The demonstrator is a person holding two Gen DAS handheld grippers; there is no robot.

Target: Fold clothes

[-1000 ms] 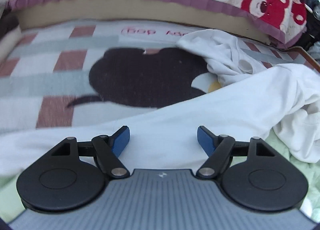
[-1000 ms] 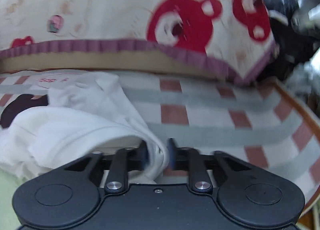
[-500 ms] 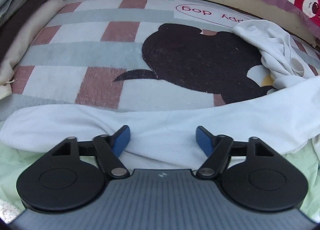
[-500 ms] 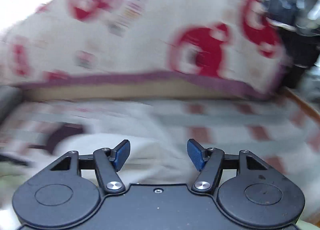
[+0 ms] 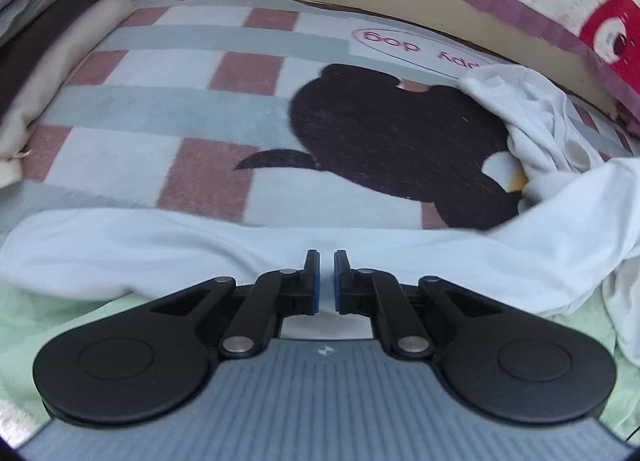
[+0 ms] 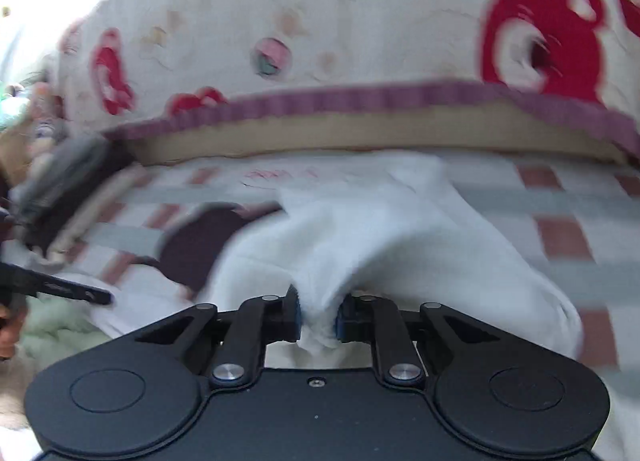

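The checked blanket (image 5: pixel 168 129) with its dark cartoon dog is lying spread over the bed, and everything else is best placed against it. Along the blanket's far edge a quilt (image 6: pixel 320 33) printed with red bears is hanging down, its purple trim running just above the bare mattress side; the right wrist view is blurring most of this. At the blanket's far left corner a stack of folded clothes (image 5: pixel 52 29) is being cut off by the frame, so its full height cannot be seen. A pale green cloth (image 5: pixel 48 313) is showing at the blanket's near edge, mostly hidden under the gripper bodies.

The white garment (image 5: pixel 200 245) is lying across the blanket's near side, stretched out in a long band, and bunching up toward the blanket's right, where it is covering part of the dog's face. The left gripper (image 5: pixel 326 281) is sitting at the garment's near edge with its jaws drawn almost together; whether any cloth is caught in the narrow gap is hard to tell. The right gripper (image 6: pixel 318 315) is pinching a fold of the garment (image 6: pixel 360 237), its jaws clamping on the white fabric and lifting it into a peak.
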